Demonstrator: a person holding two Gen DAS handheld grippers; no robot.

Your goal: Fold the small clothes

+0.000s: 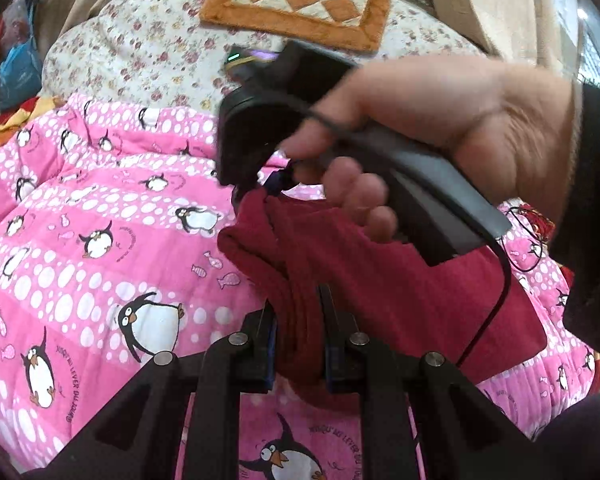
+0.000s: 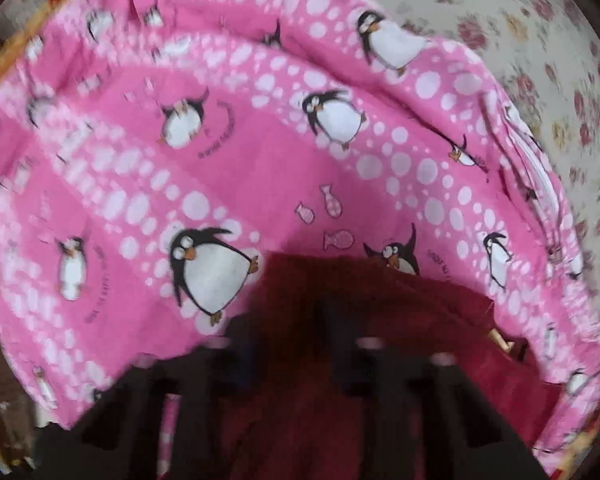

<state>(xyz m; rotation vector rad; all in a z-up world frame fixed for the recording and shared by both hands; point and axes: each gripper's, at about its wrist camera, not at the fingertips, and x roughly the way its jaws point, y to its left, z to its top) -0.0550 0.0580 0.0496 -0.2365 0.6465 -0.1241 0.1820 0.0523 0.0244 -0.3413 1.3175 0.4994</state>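
Note:
A dark red small garment (image 1: 380, 280) lies bunched on a pink penguin quilt (image 1: 100, 208). My left gripper (image 1: 298, 312) is shut on a thick fold of the red garment near its left edge. In the left wrist view, the right gripper (image 1: 256, 188) comes in from the upper right, held by a bare hand (image 1: 440, 112), with its tips at the garment's far corner. In the blurred right wrist view, the right gripper (image 2: 292, 320) is shut on the red garment (image 2: 400, 312), which drapes over its fingers above the quilt (image 2: 180, 168).
A floral sheet (image 1: 148, 48) covers the bed beyond the quilt, with an orange and cream checked mat (image 1: 300, 0) at the far end. A black cable (image 1: 496, 304) hangs from the right gripper's handle across the garment. Clutter lies at the far left (image 1: 16, 60).

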